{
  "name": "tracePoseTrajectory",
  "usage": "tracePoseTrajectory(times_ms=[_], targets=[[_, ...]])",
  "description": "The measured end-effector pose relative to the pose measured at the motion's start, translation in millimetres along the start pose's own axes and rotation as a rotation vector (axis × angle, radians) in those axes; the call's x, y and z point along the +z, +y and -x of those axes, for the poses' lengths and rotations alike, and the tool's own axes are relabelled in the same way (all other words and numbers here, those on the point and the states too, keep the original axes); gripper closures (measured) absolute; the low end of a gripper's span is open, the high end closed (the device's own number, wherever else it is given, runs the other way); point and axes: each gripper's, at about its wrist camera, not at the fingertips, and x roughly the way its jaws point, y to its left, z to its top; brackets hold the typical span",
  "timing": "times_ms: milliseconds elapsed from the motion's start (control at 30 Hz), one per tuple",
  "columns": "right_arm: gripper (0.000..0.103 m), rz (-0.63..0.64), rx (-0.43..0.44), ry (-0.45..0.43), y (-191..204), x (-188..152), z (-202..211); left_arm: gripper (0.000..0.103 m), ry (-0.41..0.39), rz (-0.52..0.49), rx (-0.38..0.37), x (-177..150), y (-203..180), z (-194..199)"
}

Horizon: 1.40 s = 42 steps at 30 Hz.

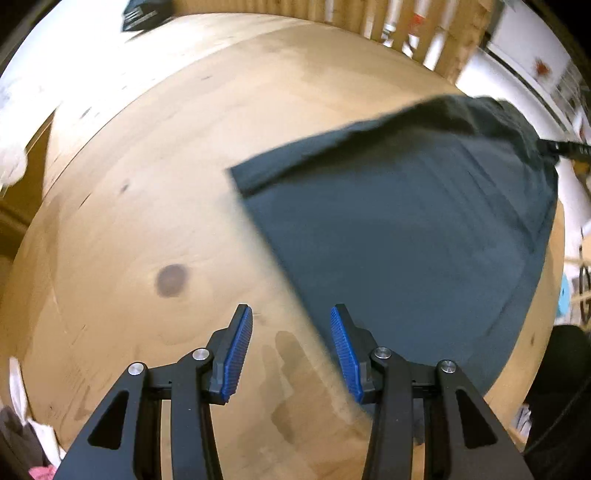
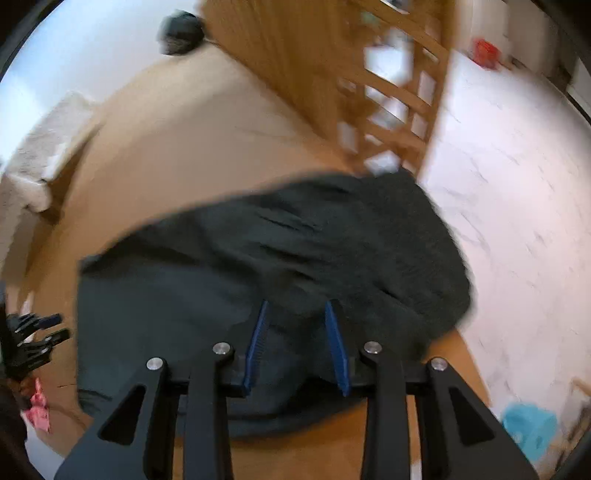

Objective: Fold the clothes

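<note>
A dark grey garment [image 1: 406, 240] lies spread on the round wooden table [image 1: 147, 166], its far edge turned over in a long flap. My left gripper [image 1: 291, 314] hovers open over the garment's near left edge, with nothing between its blue pads [image 1: 240, 350]. In the right wrist view the same garment [image 2: 221, 277] is bunched in thick folds ahead of my right gripper [image 2: 295, 306]. Its pads stand apart with cloth lying between them. The right gripper [image 1: 554, 147] shows at the garment's far right corner, and the left gripper [image 2: 40, 332] shows at the left edge.
A wooden slatted frame [image 2: 388, 92] stands beyond the table. A white fluffy cloth [image 2: 48, 155] sits at the left, a dark object [image 1: 144, 14] at the far edge, pink fabric [image 2: 37, 406] and a blue item [image 2: 528, 428] low down. The white floor [image 2: 517, 184] lies to the right.
</note>
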Motion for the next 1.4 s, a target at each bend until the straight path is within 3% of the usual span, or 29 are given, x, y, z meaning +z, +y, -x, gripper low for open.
tracePoseTrajectory(times_ms=[133,233,300,367,467,600,700,867,1100,1400], targets=[[0.069,0.282,0.182,0.03,99.5,22.0,-10.1,0.061,-0.004,0.054,-0.046,-9.6,7.7,-0.3],[0.069,0.493,0.28,0.078,179.8,33.2,-29.0,0.061,-0.024,0.06,-0.107,-27.6,-9.7,-0.5],[0.069,0.642,0.275,0.108,225.4,32.5,-45.4,0.061,-0.027,0.046,-0.14,-40.7,-22.0,0.9],[0.069,0.712,0.267,0.136,248.5,31.2,-56.0,0.061,-0.024,0.022,-0.162,-53.1,-34.9,2.0],[0.069,0.741,0.255,0.154,261.2,34.7,-66.1,0.061,-0.012,-0.013,-0.186,-54.5,-35.0,-0.7],[0.069,0.74,0.204,0.168,261.4,40.7,-75.1,0.06,0.02,-0.078,-0.213,-82.7,-60.8,4.3],[0.069,0.746,0.211,0.153,262.6,46.0,-78.3,0.061,0.0,-0.089,-0.2,-88.1,-63.7,20.6],[0.065,0.879,0.237,0.159,296.0,36.3,-90.1,0.061,-0.106,-0.006,-0.243,-68.7,-60.1,33.5],[0.065,1.086,0.234,0.203,336.6,16.1,-111.1,0.061,-0.055,-0.06,-0.219,-43.1,-76.7,-4.4],[0.066,1.105,0.237,0.316,340.6,27.8,-128.1,0.053,-0.065,-0.087,-0.225,-41.6,-88.9,-17.8]])
